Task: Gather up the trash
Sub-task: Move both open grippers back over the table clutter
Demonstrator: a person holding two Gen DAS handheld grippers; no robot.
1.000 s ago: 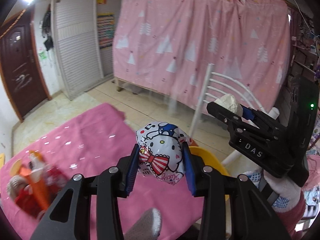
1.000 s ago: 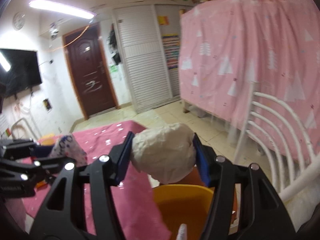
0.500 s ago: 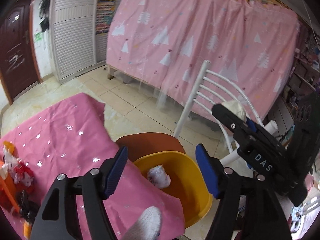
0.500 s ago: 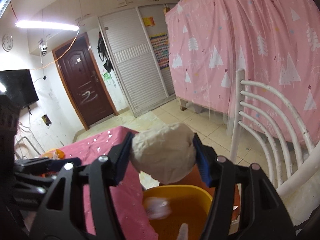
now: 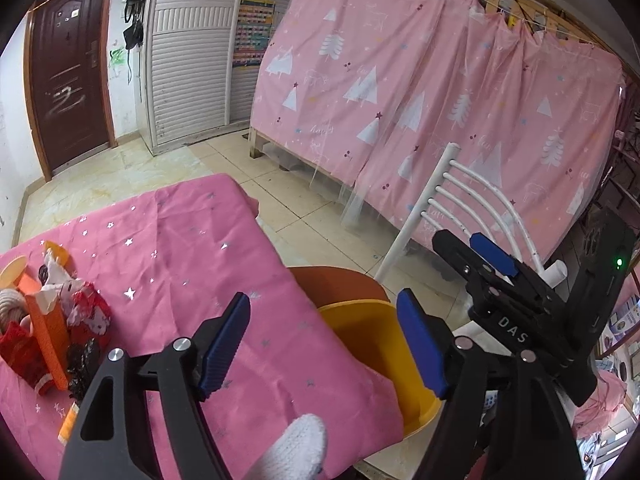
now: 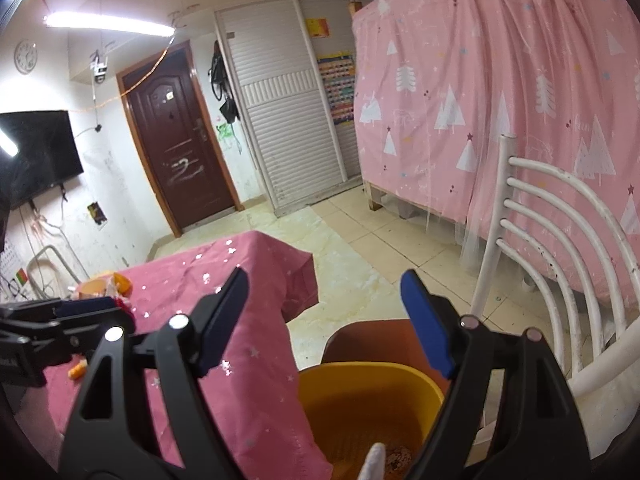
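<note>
Hand-held gripper (image 6: 324, 320) empty above yellow bin (image 6: 372, 408)

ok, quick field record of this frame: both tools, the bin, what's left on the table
left tool: open, nothing between its pads; jaws have just been opening
right tool: open, nothing between its pads; jaws have just been opening
yellow bin: beside the table edge, below both tools; something pale lies at its bottom, too hidden to name
table: pink star-print cloth
remaining trash: heap of wrappers and scraps at the table's left end, untouched
white chair: behind the bin
task status: more trash still to collect
</note>
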